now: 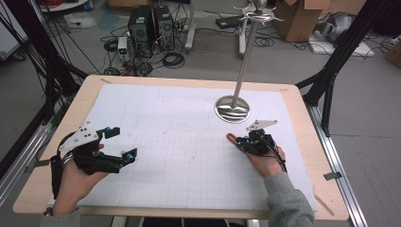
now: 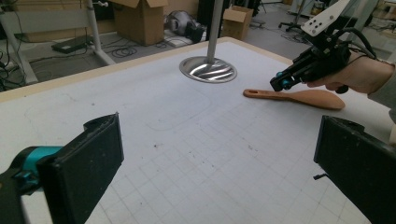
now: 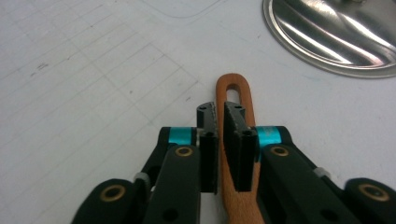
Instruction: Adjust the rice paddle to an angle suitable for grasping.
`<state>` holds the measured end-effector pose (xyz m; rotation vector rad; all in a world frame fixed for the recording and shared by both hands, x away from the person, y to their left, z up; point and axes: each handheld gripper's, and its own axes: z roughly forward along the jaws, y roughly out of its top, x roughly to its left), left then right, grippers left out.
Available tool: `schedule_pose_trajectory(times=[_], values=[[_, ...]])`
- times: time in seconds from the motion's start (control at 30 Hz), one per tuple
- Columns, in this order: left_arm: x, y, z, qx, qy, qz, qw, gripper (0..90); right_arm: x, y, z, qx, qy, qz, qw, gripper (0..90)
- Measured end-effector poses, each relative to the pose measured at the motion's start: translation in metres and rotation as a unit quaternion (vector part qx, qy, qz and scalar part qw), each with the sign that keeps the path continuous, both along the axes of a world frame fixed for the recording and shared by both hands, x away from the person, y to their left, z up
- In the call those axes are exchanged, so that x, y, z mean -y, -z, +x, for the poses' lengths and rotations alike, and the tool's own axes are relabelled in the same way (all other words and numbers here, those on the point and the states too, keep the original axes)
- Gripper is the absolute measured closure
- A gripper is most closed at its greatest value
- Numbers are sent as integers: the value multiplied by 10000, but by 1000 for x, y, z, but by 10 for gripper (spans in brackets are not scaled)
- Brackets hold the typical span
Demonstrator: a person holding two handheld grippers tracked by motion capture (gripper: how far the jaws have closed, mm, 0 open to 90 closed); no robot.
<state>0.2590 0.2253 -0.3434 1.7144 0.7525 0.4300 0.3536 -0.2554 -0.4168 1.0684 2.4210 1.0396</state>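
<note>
- A wooden spatula (image 2: pixel 299 97), lying flat on the table (image 1: pixel 189 142) near the metal stand base (image 1: pixel 232 109), is straddled at its handle by the right gripper (image 3: pixel 220 122), jaws nearly together but not visibly pinching.
- The left gripper (image 1: pixel 122 142) is held spread, idle, well apart.

Past the left hand-held gripper (image 2: pixel 219 163), whose jaws stand wide apart over the gridded surface (image 2: pixel 187 140), a wooden spoon (image 2: pixel 299 97) lies far right under the right hand-held gripper (image 2: pixel 283 84), near a metal stand base (image 2: pixel 208 70).
</note>
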Motion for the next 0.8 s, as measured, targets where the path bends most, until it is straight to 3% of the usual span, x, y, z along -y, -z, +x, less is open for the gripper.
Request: schedule_pose_trajectory(times=[0.33, 0.6, 0.63, 0.8], values=[[2, 3, 2, -55, 19, 33, 10000, 19, 17, 0, -6, 13, -252, -88, 9996, 494], [2, 3, 2, -60, 18, 51, 10000, 19, 25, 3, -7, -73, -213, -95, 9997, 294], [3, 4, 2, -65, 2, 48, 10000, 19, 27, 4, -6, -101, -200, -111, 9997, 203], [3, 5, 2, -86, 18, 59, 9999, 19, 32, 5, -6, -269, -221, -88, 9994, 143]])
